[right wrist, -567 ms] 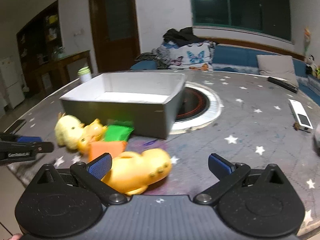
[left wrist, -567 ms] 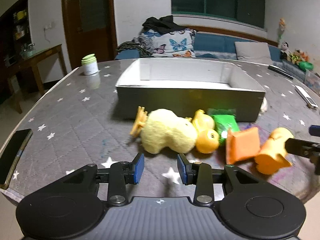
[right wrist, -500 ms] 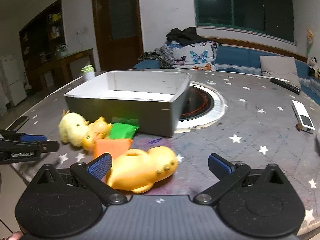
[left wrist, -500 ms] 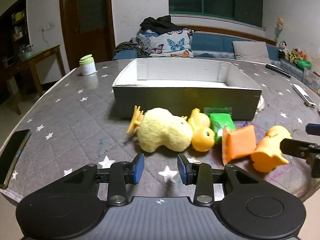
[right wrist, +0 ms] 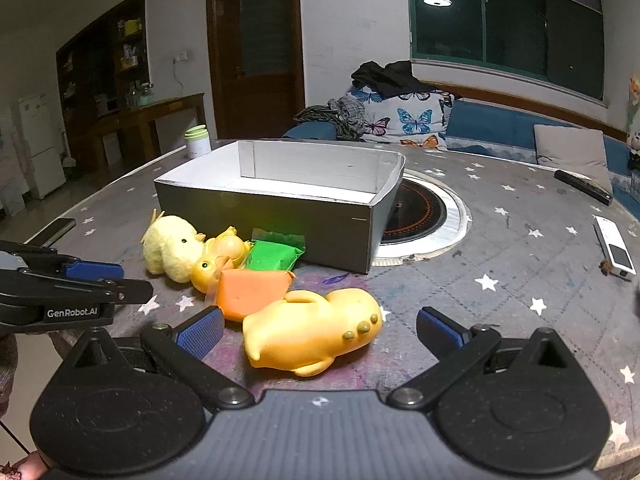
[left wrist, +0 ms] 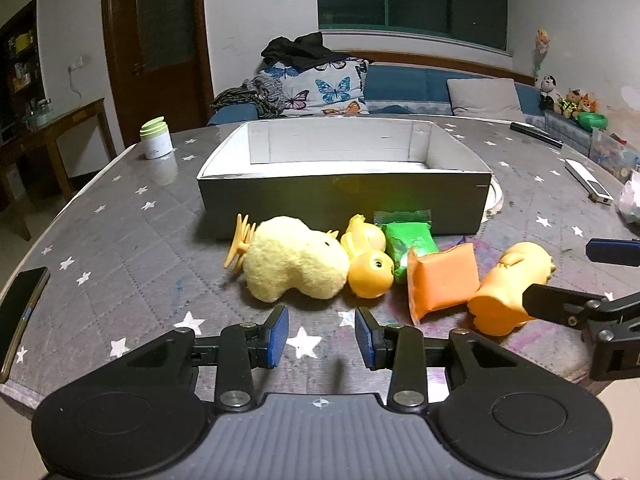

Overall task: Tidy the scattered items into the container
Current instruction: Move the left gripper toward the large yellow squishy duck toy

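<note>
From the left wrist view, the left gripper (left wrist: 319, 335) hovers low over the star-patterned desk (left wrist: 120, 240), its blue-padded fingers (left wrist: 276, 334) set a narrow gap apart with nothing between them. Just ahead lies the fluffy yellow plush chick (left wrist: 294, 266) on its side, touching the yellow rubber duck (left wrist: 366, 266); beside that sit the green packet (left wrist: 410, 240) and the orange packet (left wrist: 442, 280), then the orange dog toy (left wrist: 508, 284). All lie in a row along the near wall of the open grey box (left wrist: 344, 196), outside it. A white jar with a green lid (left wrist: 156, 138) stands far left. From the right wrist view, the right gripper (right wrist: 319, 332) has its fingers (right wrist: 202, 330) spread wide, the orange dog toy (right wrist: 312, 338) lying between them on the desk, not clamped. The grey box (right wrist: 280, 216) sits behind the toys, and the left gripper (right wrist: 132, 284) enters from the left edge.
</note>
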{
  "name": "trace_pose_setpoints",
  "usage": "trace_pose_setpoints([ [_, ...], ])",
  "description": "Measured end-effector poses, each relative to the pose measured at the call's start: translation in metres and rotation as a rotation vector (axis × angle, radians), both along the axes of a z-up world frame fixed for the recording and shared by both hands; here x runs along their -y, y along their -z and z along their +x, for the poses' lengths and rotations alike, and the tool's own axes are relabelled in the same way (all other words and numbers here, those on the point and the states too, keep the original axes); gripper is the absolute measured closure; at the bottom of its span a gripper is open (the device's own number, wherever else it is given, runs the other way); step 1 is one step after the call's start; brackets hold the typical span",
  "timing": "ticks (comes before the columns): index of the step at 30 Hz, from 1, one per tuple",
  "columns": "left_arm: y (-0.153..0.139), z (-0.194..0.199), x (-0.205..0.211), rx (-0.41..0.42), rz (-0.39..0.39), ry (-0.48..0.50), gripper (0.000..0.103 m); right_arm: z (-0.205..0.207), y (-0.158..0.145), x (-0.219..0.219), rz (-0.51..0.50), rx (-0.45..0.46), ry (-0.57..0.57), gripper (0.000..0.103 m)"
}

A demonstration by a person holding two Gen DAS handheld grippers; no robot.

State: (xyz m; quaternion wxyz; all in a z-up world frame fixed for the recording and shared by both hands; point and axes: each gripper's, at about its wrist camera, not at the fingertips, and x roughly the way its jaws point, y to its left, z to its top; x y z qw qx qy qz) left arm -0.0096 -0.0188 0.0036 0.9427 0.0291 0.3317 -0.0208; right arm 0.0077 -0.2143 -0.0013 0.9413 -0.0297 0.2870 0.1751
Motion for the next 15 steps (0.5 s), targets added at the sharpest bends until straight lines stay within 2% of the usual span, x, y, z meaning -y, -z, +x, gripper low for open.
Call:
trace_pose_setpoints([
  [15, 0.0021, 0.0022, 0.0086, -0.020, -0.025, 0.061, 0.064, 0.0018, 0.0071, -0.0068, -0.026, -0.023, -0.009, 0.000],
])
